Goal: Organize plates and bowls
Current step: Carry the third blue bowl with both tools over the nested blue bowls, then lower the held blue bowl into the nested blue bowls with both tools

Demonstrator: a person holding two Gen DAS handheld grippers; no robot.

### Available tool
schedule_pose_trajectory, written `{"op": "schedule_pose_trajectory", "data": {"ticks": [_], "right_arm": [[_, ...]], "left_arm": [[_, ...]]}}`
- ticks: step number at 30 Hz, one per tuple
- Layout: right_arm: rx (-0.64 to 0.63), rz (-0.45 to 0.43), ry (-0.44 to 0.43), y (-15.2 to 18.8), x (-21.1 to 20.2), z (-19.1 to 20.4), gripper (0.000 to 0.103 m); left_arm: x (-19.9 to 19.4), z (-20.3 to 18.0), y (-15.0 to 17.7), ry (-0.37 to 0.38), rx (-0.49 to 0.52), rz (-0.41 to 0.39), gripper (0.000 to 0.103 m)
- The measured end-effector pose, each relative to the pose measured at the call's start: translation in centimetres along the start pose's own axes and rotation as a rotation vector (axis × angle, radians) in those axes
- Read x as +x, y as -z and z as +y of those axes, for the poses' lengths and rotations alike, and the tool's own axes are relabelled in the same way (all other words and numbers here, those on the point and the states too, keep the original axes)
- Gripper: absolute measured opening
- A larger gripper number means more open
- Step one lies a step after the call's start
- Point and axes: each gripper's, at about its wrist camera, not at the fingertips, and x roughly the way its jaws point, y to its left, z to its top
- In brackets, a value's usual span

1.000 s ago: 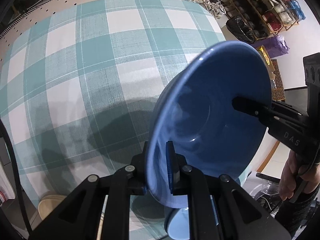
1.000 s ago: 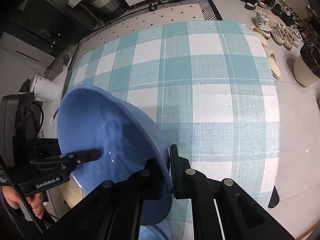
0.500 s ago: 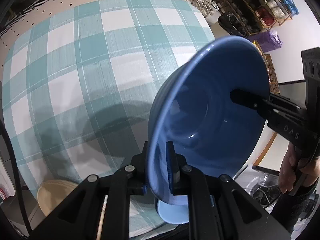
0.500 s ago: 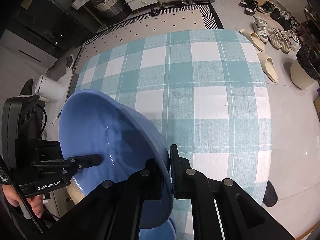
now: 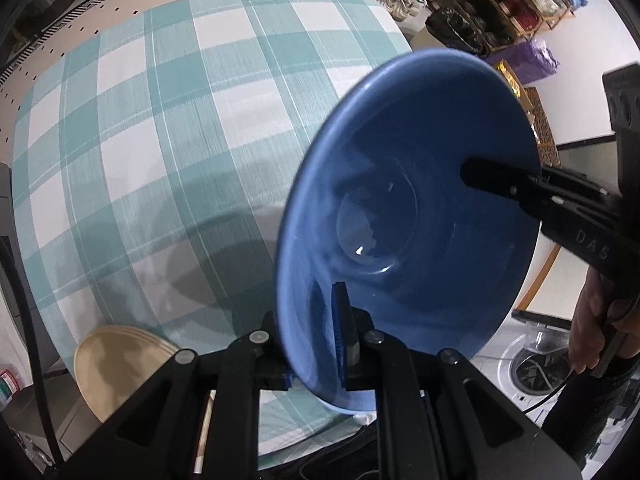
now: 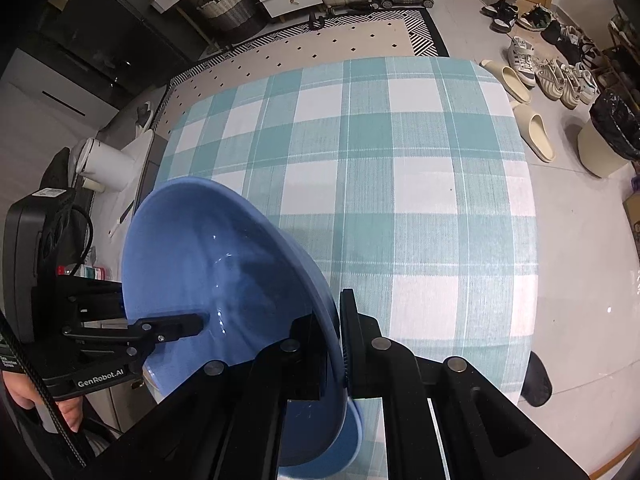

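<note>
Hand-held grippers (image 5: 308,328) (image 6: 334,344) clamp bowl (image 5: 420,208) above checked tablecloth (image 5: 160,120).

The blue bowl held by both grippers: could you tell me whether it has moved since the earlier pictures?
Yes. The blue bowl has risen away from the checked tablecloth: the cloth now looks smaller, and the beige plate has come into view.

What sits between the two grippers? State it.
The blue bowl: the left gripper and right gripper clamp opposite rims, shown in both wrist views.
</note>
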Motion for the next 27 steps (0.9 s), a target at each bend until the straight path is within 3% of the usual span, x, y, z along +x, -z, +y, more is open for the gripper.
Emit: {"op": "schedule_pose_trajectory", "data": {"ticks": [16, 27], "right_arm": [[-0.009, 0.023, -0.025, 6.1, 0.5, 0.8, 0.006], [0.015, 0.004, -0.096, 10.6, 3.1, -0.4, 0.006]], "left_arm": [[2.1, -1.5, 5.8, -0.004, 0.043, 0.038, 0.012], [4.1, -2.6, 9.3, -0.101, 0.054, -0.025, 0.015]]}}
